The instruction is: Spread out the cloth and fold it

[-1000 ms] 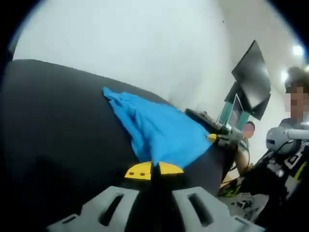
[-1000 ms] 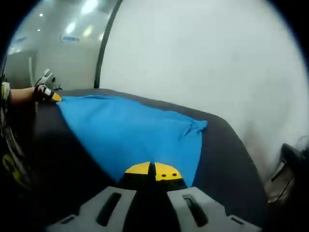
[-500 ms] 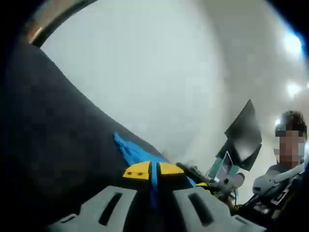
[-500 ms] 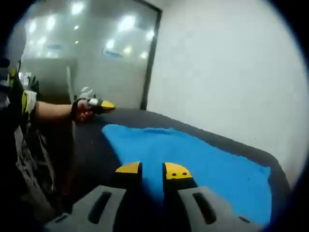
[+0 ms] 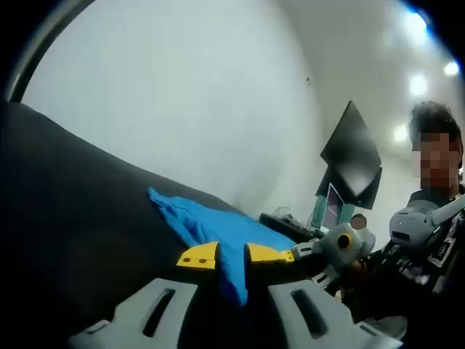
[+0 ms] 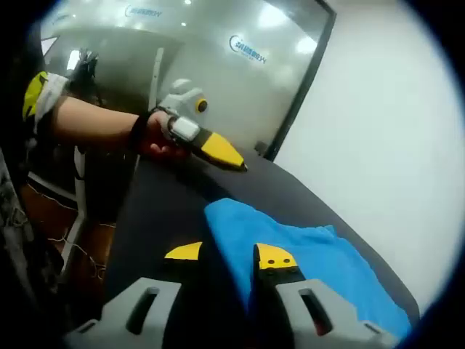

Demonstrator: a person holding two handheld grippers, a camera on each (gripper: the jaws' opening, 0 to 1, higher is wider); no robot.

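Your left gripper [image 5: 231, 256] now stands open around the blue cloth [image 5: 218, 231], unclamped since before; right gripper [image 6: 228, 254] gapes too, cloth between.

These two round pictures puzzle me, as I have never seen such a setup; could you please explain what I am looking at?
No robot here: a person holds a hand tool with two jaws in each hand, and a fisheye camera rides on each tool. The left gripper view looks along the left gripper; the right gripper view looks along the right gripper. Both have yellow-tipped jaws standing apart. On the dark table lies a blue cloth, partly spread, with its near edge running between each pair of jaws; neither pair is closed on it. In the right gripper view, the person's hand holding the other tool comes in from the left.
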